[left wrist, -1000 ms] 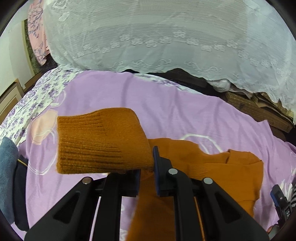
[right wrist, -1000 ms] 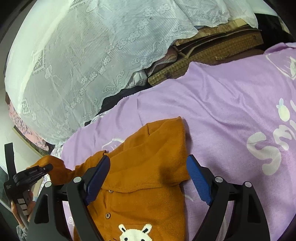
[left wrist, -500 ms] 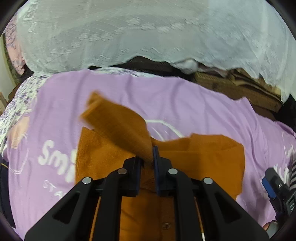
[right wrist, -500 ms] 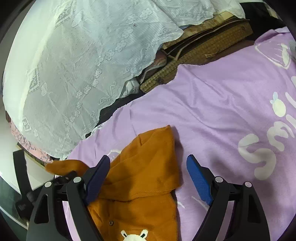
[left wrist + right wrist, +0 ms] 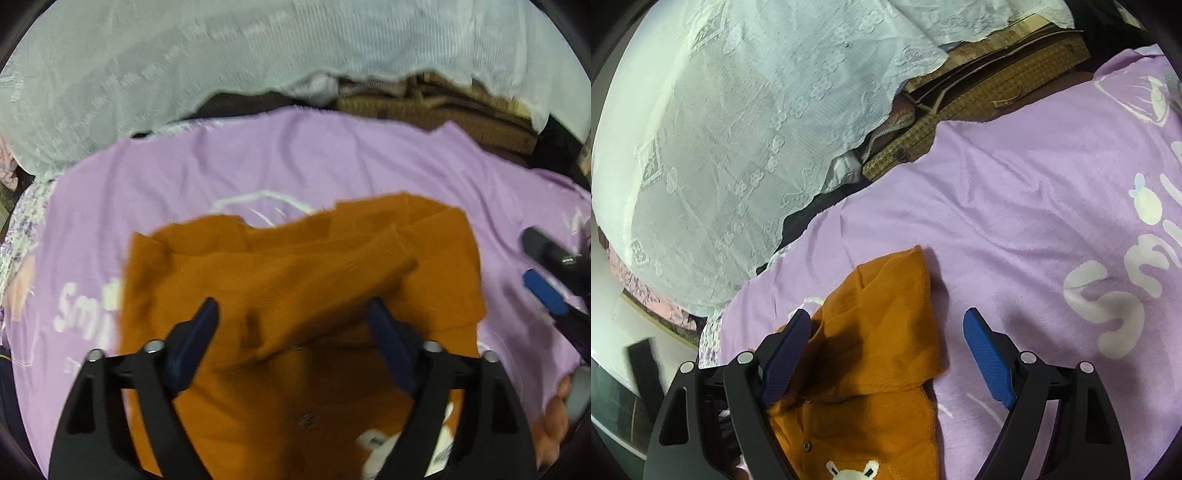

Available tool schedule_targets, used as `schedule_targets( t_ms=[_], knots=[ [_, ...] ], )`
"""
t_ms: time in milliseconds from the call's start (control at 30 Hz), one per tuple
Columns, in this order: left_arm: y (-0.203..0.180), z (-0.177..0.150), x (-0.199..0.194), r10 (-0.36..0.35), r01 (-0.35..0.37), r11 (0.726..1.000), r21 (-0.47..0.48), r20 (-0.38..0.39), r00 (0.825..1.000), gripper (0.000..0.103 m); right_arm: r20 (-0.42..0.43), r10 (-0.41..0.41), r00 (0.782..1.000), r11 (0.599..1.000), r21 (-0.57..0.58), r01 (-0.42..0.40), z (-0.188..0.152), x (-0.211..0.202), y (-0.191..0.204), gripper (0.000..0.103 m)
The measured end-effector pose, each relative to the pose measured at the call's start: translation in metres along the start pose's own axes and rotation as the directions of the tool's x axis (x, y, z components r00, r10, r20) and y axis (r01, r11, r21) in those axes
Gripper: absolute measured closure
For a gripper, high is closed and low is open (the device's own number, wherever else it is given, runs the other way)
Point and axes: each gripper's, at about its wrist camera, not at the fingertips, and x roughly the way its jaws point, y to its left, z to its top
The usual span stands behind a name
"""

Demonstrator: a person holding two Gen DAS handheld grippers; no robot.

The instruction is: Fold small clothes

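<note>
Hovering left gripper (image 5: 291, 332) tilted down, jaws just opened, over orange sweater (image 5: 295, 266)

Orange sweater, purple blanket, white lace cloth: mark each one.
orange sweater (image 5: 280, 280), left wrist view, folded-over sleeve.
purple blanket (image 5: 1015, 206), right wrist view, bare stretch beyond the sweater.
white lace cloth (image 5: 738, 129), right wrist view, flower-patterned middle.

Both tools share one build: the left gripper (image 5: 291, 332) and right gripper (image 5: 886, 343) have glossy black forked arms with triangular cut-outs, silver round screw heads at the joints, and blue ribbed pads (image 5: 990, 365) lining the fingers
</note>
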Motion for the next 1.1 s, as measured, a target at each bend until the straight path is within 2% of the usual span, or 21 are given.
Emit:
schedule_targets(
  t_ms=[67, 167, 233, 367, 467, 533, 567, 600, 667, 733, 767, 800, 833, 867, 900, 967, 1033, 1100],
  knots=[
    [0.027, -0.002, -0.018, 0.039, -0.037, 0.999, -0.034, 0.048, 0.998, 0.011, -0.031, 0.026, 0.999, 0.999, -0.025, -0.027, -0.004, 0.005, 0.007, 0.018],
    [0.067, -0.003, -0.026, 0.077, -0.070, 0.992, -0.102, 0.069, 0.995, 0.011, -0.099, 0.096, 0.990, 0.994, -0.038, -0.100, -0.013, 0.015, 0.019, 0.018],
    [0.092, -0.007, -0.023, 0.119, -0.109, 0.983, -0.146, 0.061, 0.991, 0.010, -0.141, 0.112, 0.984, 0.992, -0.050, -0.120, -0.022, 0.023, 0.027, 0.018],
    [0.137, -0.014, 0.000, 0.149, -0.147, 0.960, -0.236, -0.010, 0.989, 0.010, -0.177, 0.041, 0.983, 0.988, -0.139, -0.066, -0.034, 0.042, 0.048, 0.034],
    [0.151, -0.014, 0.020, 0.174, -0.181, 0.953, -0.242, -0.053, 0.983, 0.010, -0.237, -0.075, 0.969, 0.979, -0.201, 0.027, -0.037, 0.072, 0.060, 0.036],
    [0.153, -0.014, 0.038, 0.231, -0.245, 0.947, -0.208, -0.089, 0.969, 0.010, -0.261, -0.148, 0.954, 0.968, -0.236, 0.086, -0.042, 0.092, 0.062, 0.054],
    [0.153, -0.016, 0.049, 0.267, -0.284, 0.939, -0.192, -0.111, 0.957, 0.010, -0.235, -0.188, 0.954, 0.953, -0.278, 0.119, -0.045, 0.094, 0.067, 0.074],
    [0.154, -0.017, 0.056, 0.284, -0.304, 0.936, -0.179, -0.127, 0.950, 0.010, -0.215, -0.192, 0.958, 0.944, -0.306, 0.121, -0.046, 0.093, 0.072, 0.096],
    [0.156, -0.024, 0.070, 0.304, -0.328, 0.931, -0.158, -0.161, 0.939, 0.010, -0.191, -0.157, 0.969, 0.946, -0.313, 0.091, -0.044, 0.086, 0.078, 0.098],
    [0.158, -0.030, 0.073, 0.288, -0.311, 0.935, -0.168, -0.148, 0.946, 0.009, -0.133, -0.141, 0.981, 0.946, -0.311, 0.093, -0.036, 0.075, 0.080, 0.099],
    [0.159, -0.030, 0.071, 0.289, -0.310, 0.935, -0.169, -0.140, 0.947, 0.009, -0.109, -0.159, 0.981, 0.941, -0.317, 0.117, -0.033, 0.072, 0.078, 0.103],
    [0.159, -0.029, 0.068, 0.295, -0.315, 0.934, -0.167, -0.134, 0.946, 0.009, -0.093, -0.194, 0.977, 0.931, -0.330, 0.154, -0.030, 0.073, 0.074, 0.103],
    [0.160, -0.029, 0.068, 0.301, -0.320, 0.933, -0.163, -0.132, 0.944, 0.009, -0.113, -0.250, 0.962, 0.916, -0.349, 0.197, -0.029, 0.084, 0.065, 0.103],
    [0.160, -0.029, 0.069, 0.307, -0.326, 0.931, -0.161, -0.136, 0.942, 0.007, -0.171, -0.269, 0.948, 0.915, -0.352, 0.196, -0.030, 0.097, 0.054, 0.103],
    [0.160, -0.030, 0.072, 0.316, -0.338, 0.928, -0.155, -0.149, 0.937, 0.004, -0.171, -0.241, 0.955, 0.927, -0.331, 0.175, -0.030, 0.097, 0.047, 0.103],
    [0.160, -0.031, 0.072, 0.322, -0.346, 0.926, -0.152, -0.161, 0.933, 0.004, -0.156, -0.229, 0.961, 0.933, -0.316, 0.171, -0.026, 0.089, 0.051, 0.102],
    [0.159, -0.026, 0.051, 0.313, -0.328, 0.928, -0.177, -0.108, 0.943, 0.004, -0.089, -0.169, 0.982, 0.940, -0.312, 0.134, -0.023, 0.069, 0.065, 0.099],
    [0.153, -0.012, 0.033, 0.315, -0.316, 0.933, -0.173, -0.031, 0.948, 0.004, -0.106, -0.122, 0.987, 0.921, -0.383, 0.072, -0.028, 0.067, 0.090, 0.099]
  ],
)
